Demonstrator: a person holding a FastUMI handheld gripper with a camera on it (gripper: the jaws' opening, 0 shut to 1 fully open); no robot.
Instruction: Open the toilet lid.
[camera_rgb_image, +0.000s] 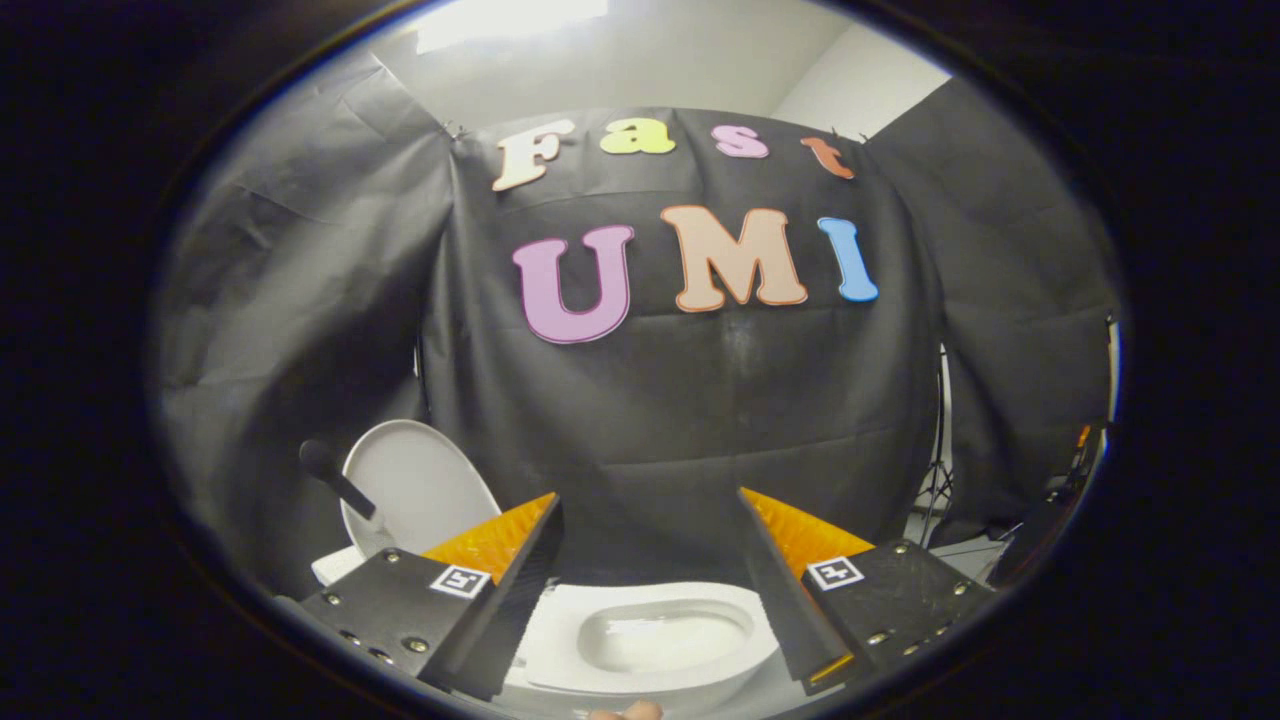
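Fingers (648, 505) stand wide apart, holding nothing. Toilet lid (415, 490) is raised upright, beyond the left finger and off to its left, against the black cloth wall (680, 420). Toilet bowl (665, 635) lies low between the fingers, its seat down, a little water pooled inside. A dark handle (335, 475) crosses the lid's left edge.

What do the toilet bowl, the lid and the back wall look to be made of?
Bowl: glossy white, likely glazed ceramic, with soft highlights on its rim. Lid: smooth white, probably plastic; raised upright. Wall: matte black cloth, creased and folded. The gripper hangs open above the bowl.
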